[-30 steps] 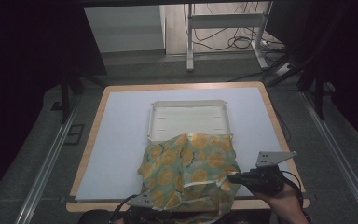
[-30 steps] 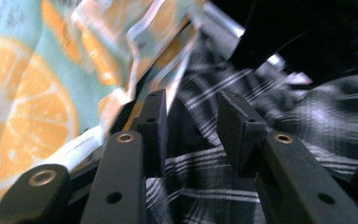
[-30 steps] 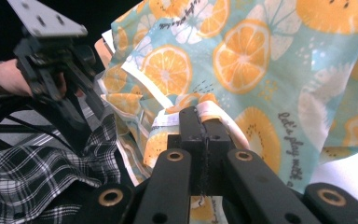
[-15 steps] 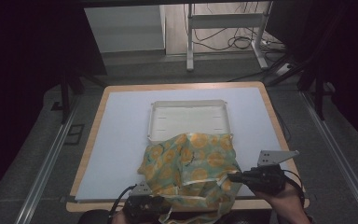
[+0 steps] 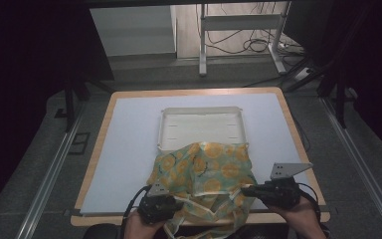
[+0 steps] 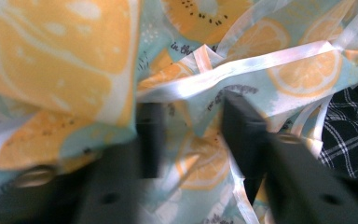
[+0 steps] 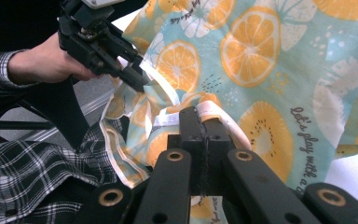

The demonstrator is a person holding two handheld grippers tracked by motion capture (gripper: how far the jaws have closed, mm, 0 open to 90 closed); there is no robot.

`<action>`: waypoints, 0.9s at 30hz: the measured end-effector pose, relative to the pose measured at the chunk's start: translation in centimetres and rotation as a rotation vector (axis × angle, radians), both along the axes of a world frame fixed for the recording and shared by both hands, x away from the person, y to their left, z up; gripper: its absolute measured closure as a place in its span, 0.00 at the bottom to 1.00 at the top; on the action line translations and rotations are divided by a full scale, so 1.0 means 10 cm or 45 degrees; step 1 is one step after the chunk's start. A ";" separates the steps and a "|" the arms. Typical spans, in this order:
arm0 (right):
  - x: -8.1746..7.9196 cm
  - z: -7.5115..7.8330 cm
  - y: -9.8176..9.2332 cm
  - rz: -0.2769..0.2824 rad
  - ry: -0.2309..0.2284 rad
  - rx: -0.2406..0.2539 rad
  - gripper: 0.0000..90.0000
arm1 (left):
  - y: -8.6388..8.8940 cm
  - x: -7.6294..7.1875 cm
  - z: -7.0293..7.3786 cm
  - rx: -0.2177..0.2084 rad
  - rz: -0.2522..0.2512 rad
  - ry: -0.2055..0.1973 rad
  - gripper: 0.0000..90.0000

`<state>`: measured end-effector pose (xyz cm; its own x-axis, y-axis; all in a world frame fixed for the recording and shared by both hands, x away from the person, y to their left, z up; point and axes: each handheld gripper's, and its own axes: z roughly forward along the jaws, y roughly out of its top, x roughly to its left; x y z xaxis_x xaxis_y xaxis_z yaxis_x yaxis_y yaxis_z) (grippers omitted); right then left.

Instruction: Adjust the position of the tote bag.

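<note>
Gathering a fruit-print cloth (image 5: 204, 172) at the desk's (image 5: 129, 149) near edge, half over a white tray (image 5: 201, 127): right gripper (image 7: 200, 121) clenched on its white hem, left gripper (image 6: 191, 121) released astride a fold, likely clamping next.

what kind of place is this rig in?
Probably a lab or data-collection bay, not a home: a wood-edged table with a white mat, dark curtained sides, floor rails, and loose cables under a metal stand behind. A fruit-print cloth and white tray sit on it.
</note>
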<state>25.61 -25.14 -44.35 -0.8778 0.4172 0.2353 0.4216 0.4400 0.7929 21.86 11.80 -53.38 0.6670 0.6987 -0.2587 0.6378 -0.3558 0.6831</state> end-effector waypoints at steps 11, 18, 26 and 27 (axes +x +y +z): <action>0.01 0.00 -0.03 -0.017 -0.008 0.013 0.99 | 0.15 -0.03 0.24 -0.182 -0.041 -0.047 1.00; -0.02 0.13 -0.04 -0.014 -0.051 0.031 0.99 | 0.19 -0.07 0.57 -0.247 -0.071 -0.169 1.00; 0.01 0.26 -0.06 -0.022 -0.079 0.045 0.99 | 0.32 0.01 0.94 -0.334 -0.062 -0.263 1.00; 0.01 0.26 -0.06 -0.022 -0.079 0.045 0.99 | 0.32 0.01 0.94 -0.334 -0.062 -0.263 1.00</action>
